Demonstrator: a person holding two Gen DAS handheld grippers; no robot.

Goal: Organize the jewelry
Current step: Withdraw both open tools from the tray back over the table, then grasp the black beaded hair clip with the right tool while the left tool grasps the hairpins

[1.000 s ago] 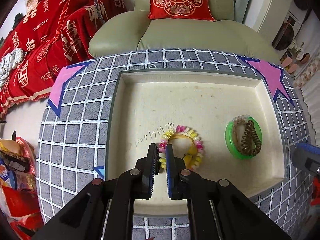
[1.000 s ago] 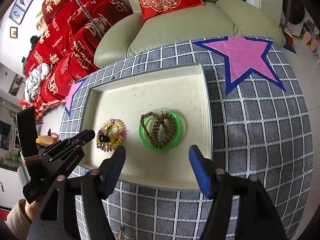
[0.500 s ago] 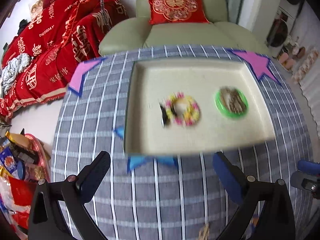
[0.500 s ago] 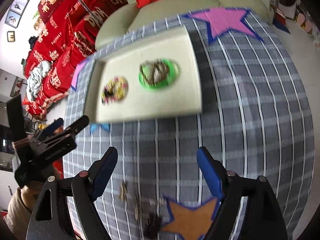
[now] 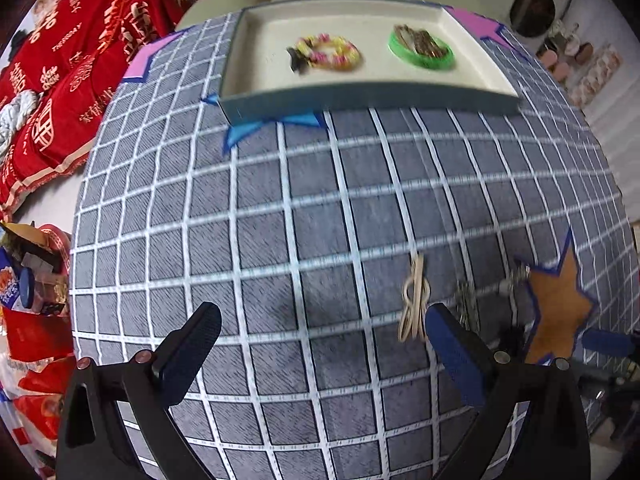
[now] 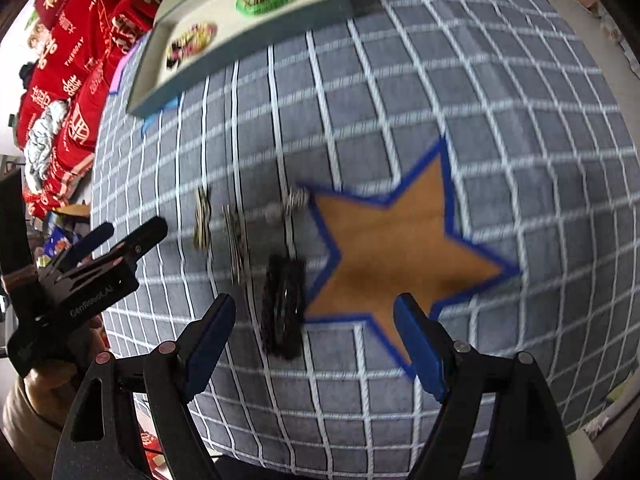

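A cream tray (image 5: 360, 94) at the far side of the table holds a colourful bead bracelet (image 5: 326, 52) with a black clip and a green bangle (image 5: 422, 46) with a brown coil tie. Loose pieces lie near me: a beige hair tie (image 5: 414, 298), a metal chain (image 6: 236, 236), a silver piece (image 6: 290, 202) and a black hair clip (image 6: 282, 304). My left gripper (image 5: 320, 356) is open and empty above the cloth. My right gripper (image 6: 316, 340) is open, with the black clip between its fingers' line, apart from them.
The table wears a grey checked cloth (image 5: 280, 220) with an orange star (image 6: 392, 248) beside the loose pieces and pink stars at the far corners. A red-draped sofa (image 5: 60, 72) and a green armchair stand beyond. Clutter lies on the floor at left.
My left gripper opened, left the bead bracelet in the tray and pulled back toward the near side. My right gripper also drew back from the tray to the loose pieces by the orange star.
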